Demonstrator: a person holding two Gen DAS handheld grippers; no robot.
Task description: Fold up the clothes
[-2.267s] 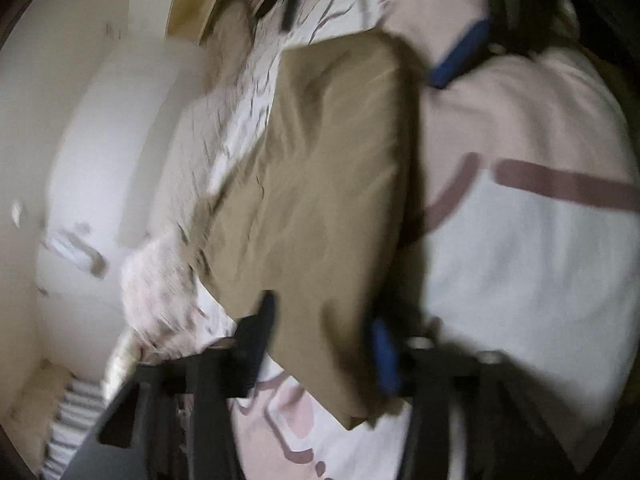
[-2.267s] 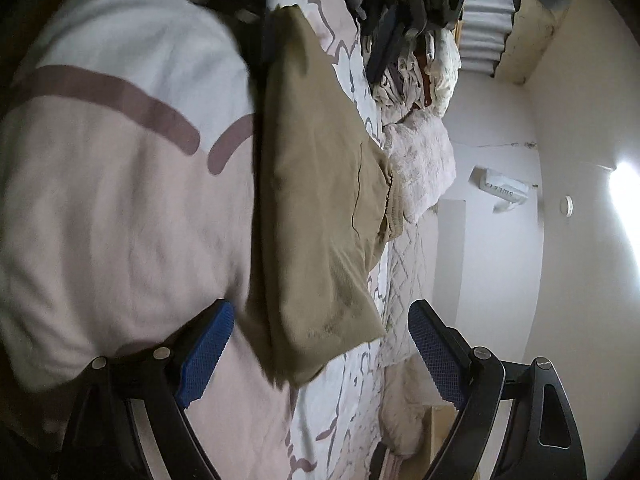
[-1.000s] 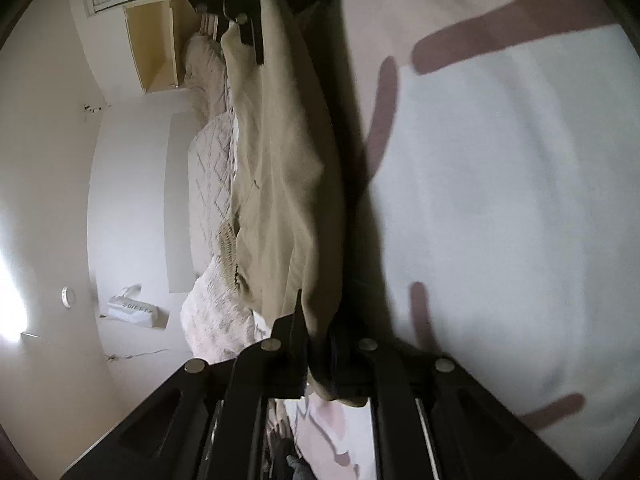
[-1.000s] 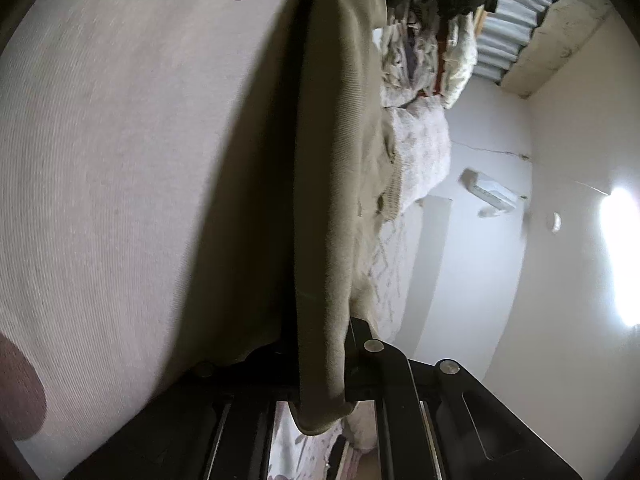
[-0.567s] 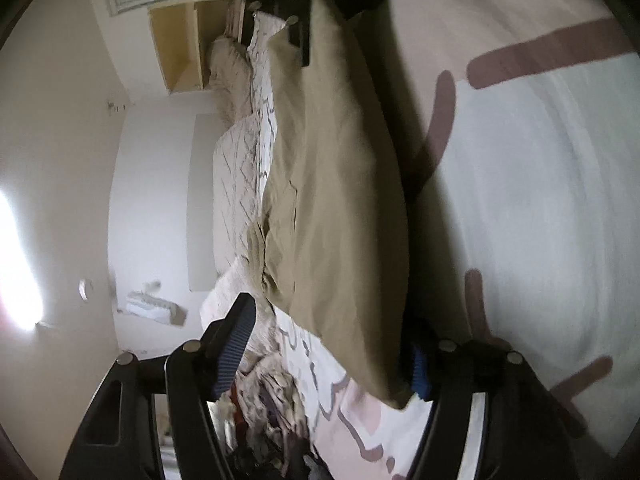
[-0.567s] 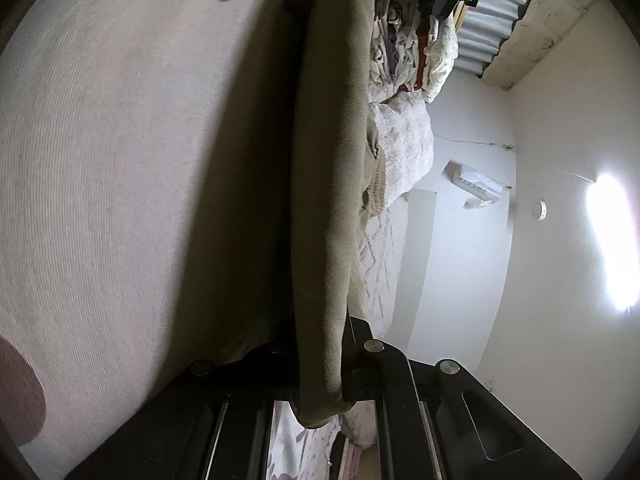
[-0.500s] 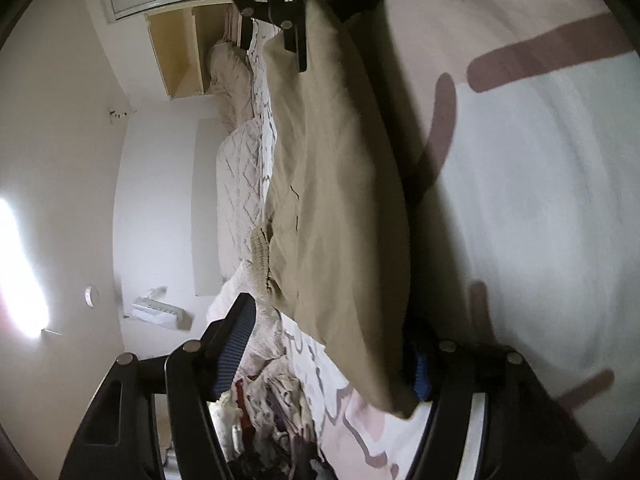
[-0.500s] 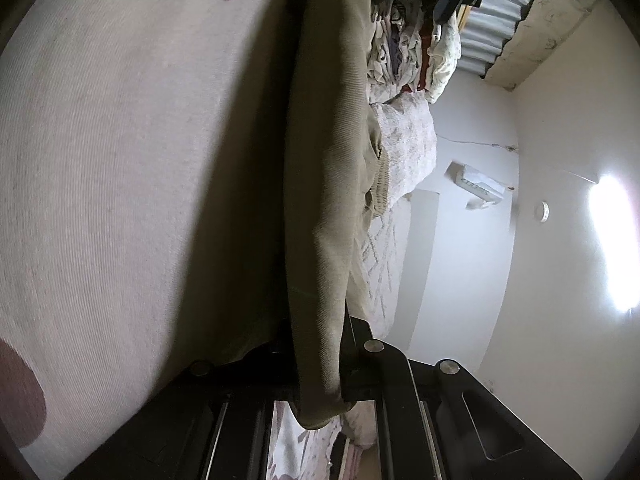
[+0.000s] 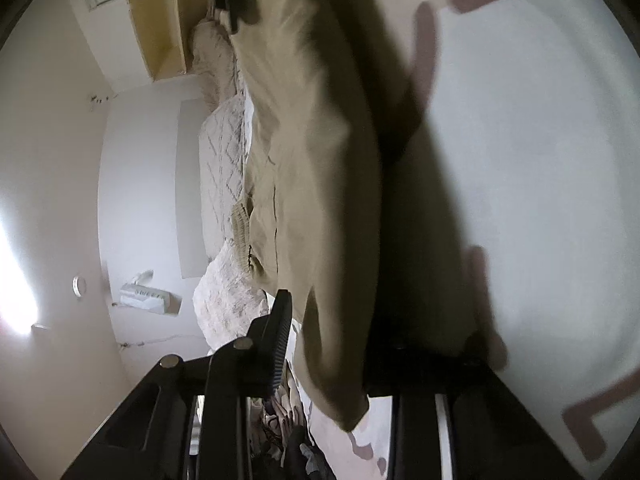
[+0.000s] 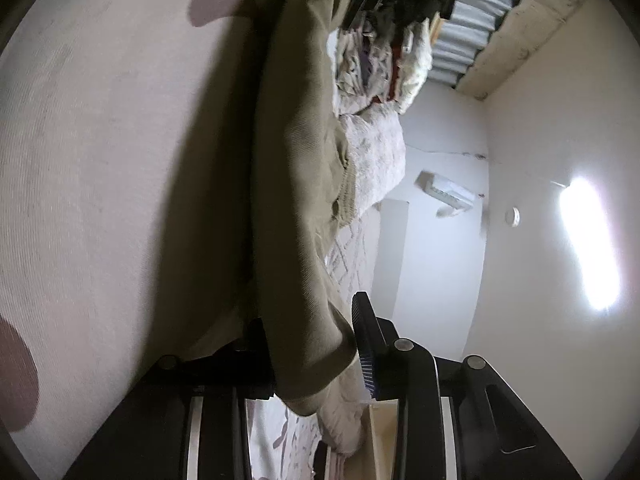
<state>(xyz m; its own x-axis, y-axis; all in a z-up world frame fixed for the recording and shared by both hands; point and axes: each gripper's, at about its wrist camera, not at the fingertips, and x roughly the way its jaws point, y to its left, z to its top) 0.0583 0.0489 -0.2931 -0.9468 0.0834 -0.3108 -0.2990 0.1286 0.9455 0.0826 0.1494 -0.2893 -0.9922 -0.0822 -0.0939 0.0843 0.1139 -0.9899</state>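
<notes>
A: Item under inspection?

B: One khaki garment (image 9: 316, 184), folded into a long band, lying on a bed cover (image 9: 532, 160) that is pale with brown-mauve marks. It runs lengthwise between the two grippers, one end at each.

A: Left gripper (image 9: 328, 344)?

B: Jaws closing. The near end of the garment lies between them. The left finger (image 9: 280, 340) stands clear of the cloth, with a gap showing. The right finger is hidden under the fabric and in shadow, so I would not call it a grip; the pads do not appear to press.

A: Right gripper (image 10: 312, 356)?

B: Jaws opening. The other end of the garment hangs between them. The right finger, with its blue ribbed pad (image 10: 366, 364), sits just beside the cloth; the left finger is dark and pressed close against the fold.

A: Surroundings?

B: Beside the garment, a cream knitted blanket (image 9: 224, 152). Beyond it, a heap of mixed laundry (image 10: 376, 64). A white wall (image 10: 436, 264), a wall unit (image 10: 446, 194) and a bright lamp (image 10: 588, 244) fill the remainder. A wooden shelf (image 9: 160, 36) shows in the left view.
</notes>
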